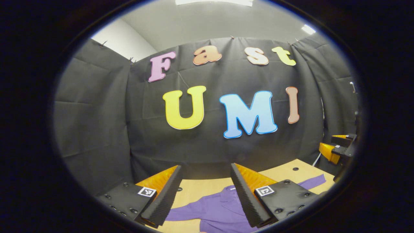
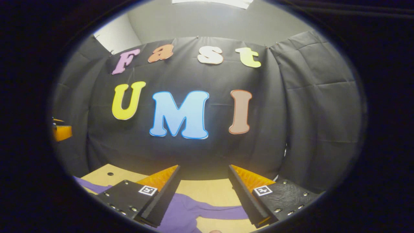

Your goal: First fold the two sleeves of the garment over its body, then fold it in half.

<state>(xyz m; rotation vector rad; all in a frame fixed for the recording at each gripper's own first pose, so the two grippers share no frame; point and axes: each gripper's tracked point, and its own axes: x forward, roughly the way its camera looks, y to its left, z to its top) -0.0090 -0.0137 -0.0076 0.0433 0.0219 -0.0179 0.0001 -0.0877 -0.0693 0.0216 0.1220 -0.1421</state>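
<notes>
On the bench (image 1: 284,170), toward six o'clock in both views, a purple garment (image 1: 216,210) lies flat, sleeves spread. Left gripper (image 1: 205,197) and right gripper (image 2: 203,197) hover above, jaws released, grasping nothing. Pinching too much cloth could drag the body askew.

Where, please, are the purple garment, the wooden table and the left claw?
purple garment (image 1: 212,212), left gripper view, on its body below the collar.
wooden table (image 1: 284,171), left gripper view, bare top.
left claw (image 1: 207,197), left gripper view, between fingertips.

A light wooden worktop (image 1: 284,171) with small dark holes — a purple garment (image 1: 216,210) lies flat on it, one sleeve reaching toward 2 o'clock.
</notes>
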